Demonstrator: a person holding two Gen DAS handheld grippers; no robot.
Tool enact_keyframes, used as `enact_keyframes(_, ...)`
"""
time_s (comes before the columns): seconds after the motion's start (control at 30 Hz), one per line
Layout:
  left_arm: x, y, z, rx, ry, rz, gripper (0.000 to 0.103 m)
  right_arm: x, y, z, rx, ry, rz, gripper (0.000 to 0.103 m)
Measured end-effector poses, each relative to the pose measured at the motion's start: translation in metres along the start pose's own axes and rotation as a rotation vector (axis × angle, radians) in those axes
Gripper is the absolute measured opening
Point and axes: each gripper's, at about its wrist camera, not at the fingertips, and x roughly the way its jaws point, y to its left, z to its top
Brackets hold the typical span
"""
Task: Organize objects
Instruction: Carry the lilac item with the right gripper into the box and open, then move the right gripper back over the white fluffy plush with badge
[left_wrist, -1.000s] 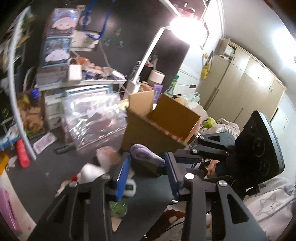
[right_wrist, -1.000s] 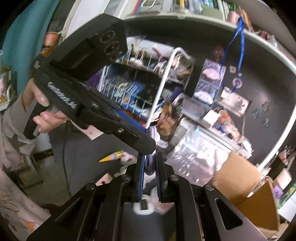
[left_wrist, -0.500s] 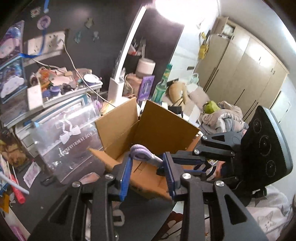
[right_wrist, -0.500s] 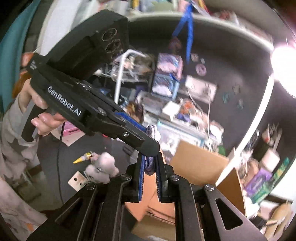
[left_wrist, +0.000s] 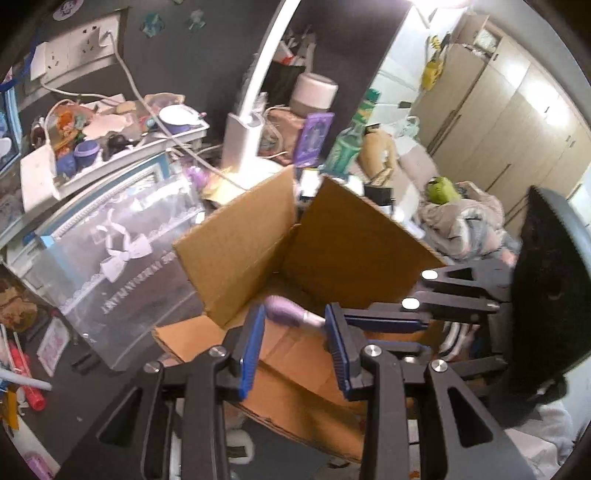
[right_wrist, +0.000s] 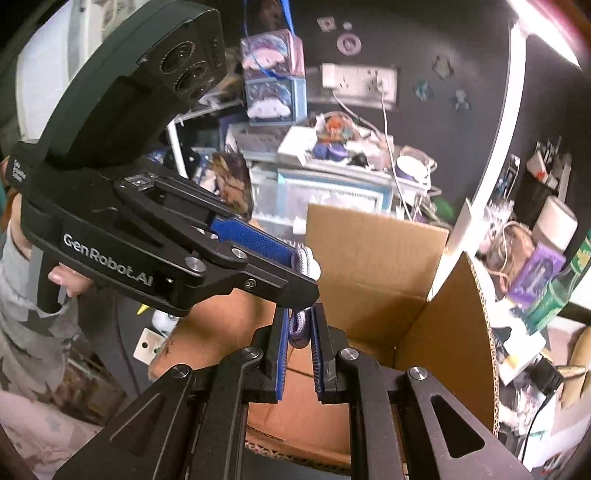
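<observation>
Two grippers, left (left_wrist: 295, 334) and right (right_wrist: 300, 350), clamped a purple cord (right_wrist: 298, 325) stretched between them, directly above the open cardboard box (left_wrist: 332, 236).

Your left gripper (left_wrist: 295, 334) and right gripper (right_wrist: 300, 345) both angle downward, jaws clamped on the same purple braided cord (left_wrist: 286, 314); your left hand (right_wrist: 68, 277) wraps the handle.

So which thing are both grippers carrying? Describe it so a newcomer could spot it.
Start at the open cardboard box. Above it, the left gripper and right gripper pinch one lavender braided cord, the only thing held.
</observation>
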Motion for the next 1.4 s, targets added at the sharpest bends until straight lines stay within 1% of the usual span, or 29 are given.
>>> enact_keyframes(0.03,0.002,0.001,0.0,0.003,0.002,0.019,0.032,0.001,-0.001,0.001,0.006,0.013,-0.001,0.007)
enact_keyframes(0.07,0.003,0.003,0.0,0.004,0.005,0.022,0.034,0.001,-0.001,0.001,0.009,0.022,-0.005,0.009)
enact_keyframes(0.1,0.003,0.004,-0.001,0.002,0.006,0.016,0.037,0.001,-0.001,0.002,0.009,0.036,-0.019,0.015)
enact_keyframes(0.13,0.001,0.005,-0.002,0.001,0.0,0.011,0.048,0.0,-0.001,0.003,0.007,0.039,-0.032,0.022)
enact_keyframes(0.17,-0.001,0.005,-0.003,0.002,-0.013,0.014,0.06,-0.001,0.0,0.003,0.003,0.034,-0.047,0.036)
enact_keyframes(0.2,-0.006,0.004,-0.004,0.001,-0.035,0.025,0.064,-0.005,0.001,0.003,-0.005,0.017,-0.064,0.043)
enact_keyframes(0.23,-0.012,0.003,-0.006,0.013,-0.054,0.027,0.067,-0.007,0.002,0.002,-0.013,0.004,-0.068,0.043)
enact_keyframes(0.27,-0.019,0.001,-0.008,0.025,-0.073,0.025,0.068,-0.008,0.004,0.001,-0.016,-0.002,-0.064,0.043)
enact_keyframes(0.3,-0.024,0.0,-0.009,0.03,-0.088,0.026,0.069,-0.012,0.007,0.0,-0.015,-0.015,-0.043,0.043)
enact_keyframes(0.37,-0.042,0.0,-0.016,0.038,-0.139,0.04,0.08,-0.017,0.012,-0.001,-0.015,-0.041,0.002,0.043)
enact_keyframes(0.43,-0.061,0.0,-0.026,0.047,-0.201,0.069,0.084,-0.023,0.023,-0.002,-0.026,-0.076,0.049,0.043)
enact_keyframes(0.47,-0.07,0.001,-0.032,0.048,-0.226,0.081,0.085,-0.025,0.029,-0.003,-0.036,-0.094,0.066,0.043)
enact_keyframes(0.53,-0.091,0.004,-0.05,0.038,-0.286,0.102,0.085,-0.032,0.048,-0.006,-0.062,-0.132,0.106,0.043)
enact_keyframes(0.57,-0.1,0.007,-0.059,0.026,-0.313,0.106,0.088,-0.034,0.055,-0.006,-0.07,-0.144,0.122,0.043)
enact_keyframes(0.63,-0.115,0.013,-0.079,-0.007,-0.366,0.113,0.094,-0.039,0.078,-0.009,-0.107,-0.169,0.182,0.043)
enact_keyframes(0.67,-0.123,0.017,-0.089,-0.023,-0.393,0.117,0.095,-0.04,0.085,-0.01,-0.116,-0.175,0.197,0.043)
enact_keyframes(0.73,-0.132,0.027,-0.112,-0.058,-0.429,0.125,0.097,-0.037,0.106,-0.013,-0.138,-0.183,0.254,0.046)
enact_keyframes(0.77,-0.134,0.033,-0.123,-0.075,-0.44,0.138,0.098,-0.035,0.113,-0.014,-0.139,-0.178,0.271,0.05)
enact_keyframes(0.8,-0.136,0.037,-0.136,-0.09,-0.45,0.166,0.099,-0.028,0.123,-0.016,-0.125,-0.163,0.293,0.051)
enact_keyframes(0.87,-0.139,0.046,-0.163,-0.121,-0.48,0.248,0.1,-0.013,0.135,-0.02,-0.097,-0.133,0.338,0.052)
enact_keyframes(0.93,-0.139,0.056,-0.183,-0.157,-0.508,0.295,0.102,0.001,0.145,-0.024,-0.072,-0.115,0.363,0.058)
enact_keyframes(1.0,-0.138,0.068,-0.204,-0.191,-0.53,0.312,0.102,0.022,0.153,-0.029,-0.048,-0.099,0.349,0.063)
enact_keyframes(1.07,-0.133,0.08,-0.222,-0.23,-0.532,0.318,0.102,0.042,0.153,-0.032,-0.025,-0.073,0.333,0.067)
enact_keyframes(1.13,-0.127,0.089,-0.239,-0.281,-0.529,0.341,0.102,0.068,0.152,-0.035,0.008,-0.032,0.292,0.069)
enact_keyframes(1.17,-0.125,0.094,-0.249,-0.307,-0.538,0.353,0.102,0.079,0.149,-0.038,0.019,-0.01,0.253,0.069)
enact_keyframes(1.23,-0.12,0.099,-0.264,-0.341,-0.562,0.353,0.102,0.102,0.148,-0.044,0.03,0.027,0.144,0.069)
enact_keyframes(1.27,-0.12,0.101,-0.269,-0.355,-0.578,0.348,0.102,0.11,0.147,-0.047,0.03,0.036,0.132,0.07)
enact_keyframes(1.33,-0.118,0.106,-0.281,-0.378,-0.607,0.342,0.102,0.128,0.146,-0.05,0.035,0.059,0.136,0.07)
enact_keyframes(1.4,-0.115,0.109,-0.286,-0.376,-0.617,0.344,0.102,0.14,0.146,-0.05,0.04,0.075,0.139,0.07)
